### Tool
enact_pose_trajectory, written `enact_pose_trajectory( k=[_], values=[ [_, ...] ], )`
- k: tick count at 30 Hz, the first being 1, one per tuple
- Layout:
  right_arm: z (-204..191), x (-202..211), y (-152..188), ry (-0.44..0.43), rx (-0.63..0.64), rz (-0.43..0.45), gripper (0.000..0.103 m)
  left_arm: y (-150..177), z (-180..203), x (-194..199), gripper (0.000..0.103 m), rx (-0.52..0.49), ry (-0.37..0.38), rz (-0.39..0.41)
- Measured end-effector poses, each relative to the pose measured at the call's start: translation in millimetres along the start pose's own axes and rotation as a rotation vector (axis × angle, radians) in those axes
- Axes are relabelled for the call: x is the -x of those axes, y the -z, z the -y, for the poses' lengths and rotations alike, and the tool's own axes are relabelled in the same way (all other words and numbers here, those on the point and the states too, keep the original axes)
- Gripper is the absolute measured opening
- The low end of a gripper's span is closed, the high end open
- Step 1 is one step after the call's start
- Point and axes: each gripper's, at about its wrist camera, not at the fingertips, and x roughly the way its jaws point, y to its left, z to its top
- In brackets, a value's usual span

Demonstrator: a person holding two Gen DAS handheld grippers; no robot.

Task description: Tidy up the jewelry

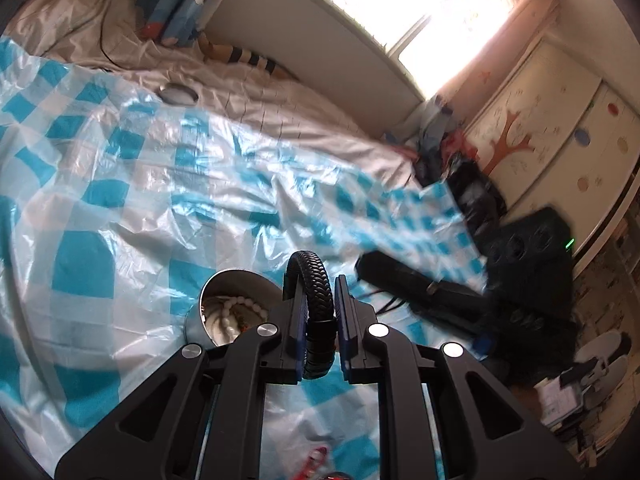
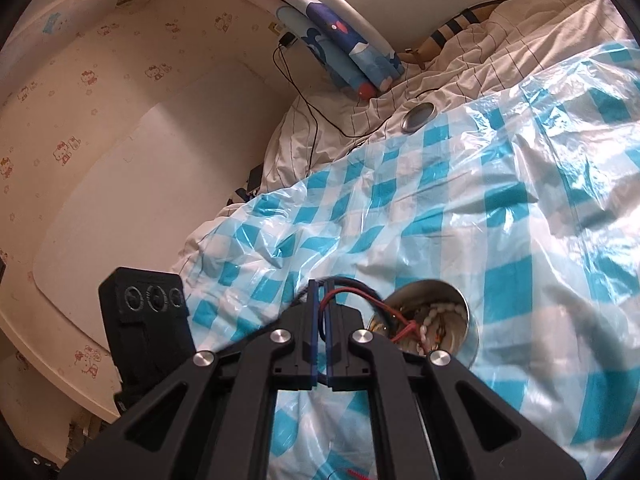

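Two pieces unfinished | bracelet (image 1: 316,300) pinched by left gripper (image 1: 316,312) | cord (image 2: 360,300) pinched by right gripper (image 2: 321,320) | beads already held in tin (image 2: 466,316)

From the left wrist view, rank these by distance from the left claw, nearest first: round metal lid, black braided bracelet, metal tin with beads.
1. Black braided bracelet, clamped in the left claw.
2. Metal tin, just left of the fingers, pale beads inside.
3. Round metal lid, far up-left on the white sheet.
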Motion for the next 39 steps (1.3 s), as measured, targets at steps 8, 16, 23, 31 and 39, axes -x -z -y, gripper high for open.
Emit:
enact_pose_trajectory(
  k=[8, 16, 23, 31, 39],
  values=[
    [14, -26, 1, 0.058, -0.025, -0.051, 0.003, 7, -20, -16, 0.044, -0.02, -0.208, -0.077],
    [22, -59, 5, 0.181, -0.022, -0.193, 0.04, -1, -22, -1, 0.062, -0.016, -0.244, -0.064],
    [21, -74, 18, 0.305, 0.03, -0.295, 0.064, -11, -44, 24, 0.063, 0.1, -0.231, 0.025],
    [19, -28, 17, 0.315, 0.006, -0.218, 0.077, -5, -34, 7, 0.069, 0.146, -0.019, 0.034],
    [49, 38, 33, 0.282, -0.158, -0.1, 0.078, 16, -26, -31, 0.069, 0.105, -0.067, -0.075]
  ],
)
